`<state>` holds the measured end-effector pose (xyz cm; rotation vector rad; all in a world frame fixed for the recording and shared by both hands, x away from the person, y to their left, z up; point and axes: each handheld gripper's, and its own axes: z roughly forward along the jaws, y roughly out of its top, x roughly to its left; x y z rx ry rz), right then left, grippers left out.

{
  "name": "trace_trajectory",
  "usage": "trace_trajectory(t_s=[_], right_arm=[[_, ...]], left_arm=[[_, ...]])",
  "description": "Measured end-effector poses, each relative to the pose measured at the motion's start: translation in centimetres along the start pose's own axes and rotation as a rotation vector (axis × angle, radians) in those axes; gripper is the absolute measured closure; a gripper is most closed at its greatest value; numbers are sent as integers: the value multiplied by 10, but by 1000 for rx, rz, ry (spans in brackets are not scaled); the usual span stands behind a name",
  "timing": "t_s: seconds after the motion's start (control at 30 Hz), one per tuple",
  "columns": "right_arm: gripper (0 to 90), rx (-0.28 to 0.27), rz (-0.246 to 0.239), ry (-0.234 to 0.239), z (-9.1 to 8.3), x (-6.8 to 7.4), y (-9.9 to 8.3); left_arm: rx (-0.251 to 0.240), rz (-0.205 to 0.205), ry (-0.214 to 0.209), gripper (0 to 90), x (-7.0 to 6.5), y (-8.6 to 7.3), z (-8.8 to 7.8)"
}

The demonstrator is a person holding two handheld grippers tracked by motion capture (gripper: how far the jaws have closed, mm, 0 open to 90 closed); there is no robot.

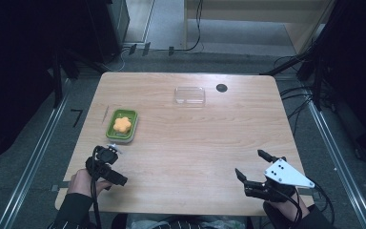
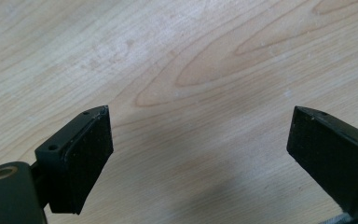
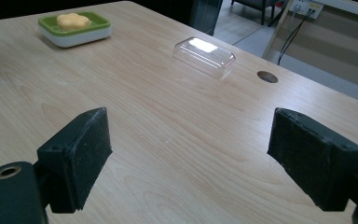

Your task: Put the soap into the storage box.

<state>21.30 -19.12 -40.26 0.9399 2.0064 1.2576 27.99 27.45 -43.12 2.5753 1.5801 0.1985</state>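
You have a wide table point(image 1: 186, 143) of pale wood with a smooth, flat top and clear grain lines. Your two grippers wait at its near edge, well apart from each other.

The left gripper point(image 1: 112, 151) points down at bare wood just in front of the green dish point(image 1: 122, 126). Its jaws stand wide open and hold nothing. The right gripper point(image 1: 252, 164) is at the near right, also with jaws wide open and nothing between them.

The clear lid point(image 1: 189, 95) lies far from you, near the back edge, beside a small dark hole point(image 1: 221, 88) in the table. It looks like thin hard plastic, rounded at the corners, light and a little slippery. I think it can slide away if you push it, so take it across the short sides with a gentle squeeze.

The dish is rectangular, with a green top and a white base, and it looks stiff and stable. It is on the left side of the table.

In the dish lies the orange soap point(image 1: 122, 124), shaped like a flower with round lobes. It seems firm but smooth, perhaps waxy. I would hold it across two opposite lobes, not too hard, because the pads may mark it.
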Motion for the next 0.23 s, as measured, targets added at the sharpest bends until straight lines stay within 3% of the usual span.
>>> trace_trajectory(t_s=[0.23], right_arm=[[134, 1, 1, -2, 0, 0, 0]], left_arm=[[-17, 18, -1, 49, 0, 3, -1]])
